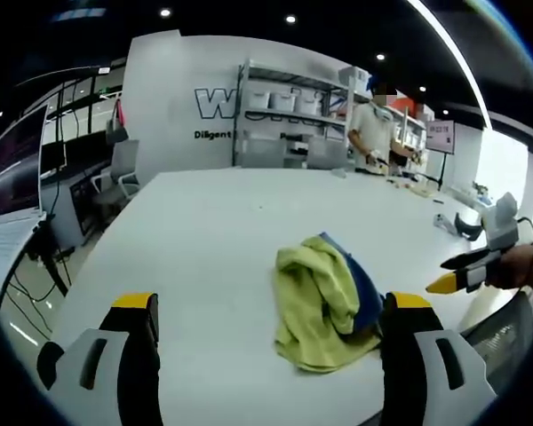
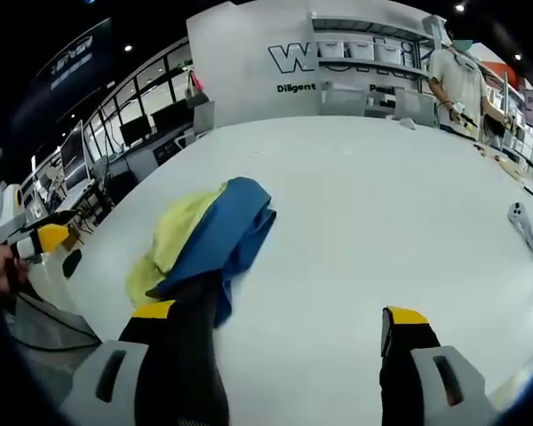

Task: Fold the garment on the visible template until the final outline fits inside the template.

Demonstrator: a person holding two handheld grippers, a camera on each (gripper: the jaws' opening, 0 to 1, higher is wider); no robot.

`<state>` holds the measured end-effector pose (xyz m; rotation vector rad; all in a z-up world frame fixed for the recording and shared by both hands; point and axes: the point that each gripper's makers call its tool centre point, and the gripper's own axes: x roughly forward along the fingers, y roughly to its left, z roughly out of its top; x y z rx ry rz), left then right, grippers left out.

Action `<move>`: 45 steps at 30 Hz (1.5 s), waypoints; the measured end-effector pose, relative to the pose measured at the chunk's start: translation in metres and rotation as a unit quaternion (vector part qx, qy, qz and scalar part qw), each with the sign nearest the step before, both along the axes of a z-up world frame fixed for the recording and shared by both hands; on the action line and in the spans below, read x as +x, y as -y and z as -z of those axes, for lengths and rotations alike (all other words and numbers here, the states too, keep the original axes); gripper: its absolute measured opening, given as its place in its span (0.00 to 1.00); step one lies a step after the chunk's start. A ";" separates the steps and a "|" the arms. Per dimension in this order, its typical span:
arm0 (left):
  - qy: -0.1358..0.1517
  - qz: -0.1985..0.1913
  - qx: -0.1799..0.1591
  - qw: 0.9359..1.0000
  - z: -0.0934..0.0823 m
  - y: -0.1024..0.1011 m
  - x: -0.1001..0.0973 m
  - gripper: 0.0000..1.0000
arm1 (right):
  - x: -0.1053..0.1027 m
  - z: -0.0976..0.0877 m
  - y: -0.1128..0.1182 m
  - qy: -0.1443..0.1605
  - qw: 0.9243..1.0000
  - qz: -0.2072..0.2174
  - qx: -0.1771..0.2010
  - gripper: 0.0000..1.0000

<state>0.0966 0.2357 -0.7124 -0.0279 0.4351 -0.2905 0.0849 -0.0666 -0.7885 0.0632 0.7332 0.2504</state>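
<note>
A broad white table (image 1: 204, 231) is stretching across both views, reaching back toward a white wall with dark lettering (image 1: 240, 102) and shelving (image 1: 289, 98). A person (image 1: 373, 133) is standing at the table's far end. The garment (image 1: 324, 302), a crumpled heap of yellow-green and blue cloth, is lying on the table near its front edge. In the left gripper view it is sitting between the jaws of the left gripper (image 1: 271, 306), nearer the right-hand jaw and touching or just overlapping its tip (contact is hard to judge). That gripper is gaping wide and holding nothing. In the right gripper view the right gripper (image 2: 280, 315) is likewise spread wide and empty, the cloth lying just beyond its left-hand jaw.
</note>
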 end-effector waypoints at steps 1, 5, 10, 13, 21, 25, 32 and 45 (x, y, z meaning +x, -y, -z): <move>0.000 0.000 0.000 1.000 0.000 0.000 0.000 0.99 | 0.000 0.000 0.000 0.000 1.000 0.000 -0.001 0.92; -0.001 0.002 -0.003 1.000 0.000 0.001 0.000 0.99 | -0.001 0.002 0.000 -0.005 1.000 0.000 0.002 0.92; -0.004 0.009 0.001 1.000 0.002 0.004 0.000 0.98 | 0.000 0.003 0.002 -0.005 1.000 0.002 0.002 0.92; -0.006 0.014 0.002 1.000 0.003 0.006 0.000 0.97 | 0.000 0.002 0.002 -0.005 1.000 0.000 -0.001 0.92; -0.004 0.045 0.020 0.999 0.003 0.017 0.004 0.94 | 0.006 -0.001 -0.005 0.002 0.999 -0.030 -0.011 0.91; -0.002 0.077 0.051 0.996 0.006 0.023 0.006 0.91 | 0.010 -0.001 -0.012 0.008 0.999 -0.050 -0.010 0.91; 0.007 0.118 0.074 0.990 0.008 0.033 0.006 0.84 | 0.017 -0.004 -0.020 0.017 0.998 -0.067 -0.001 0.89; -0.009 0.217 0.104 0.971 0.026 0.063 0.001 0.63 | 0.019 0.002 -0.048 0.009 0.994 -0.113 0.001 0.76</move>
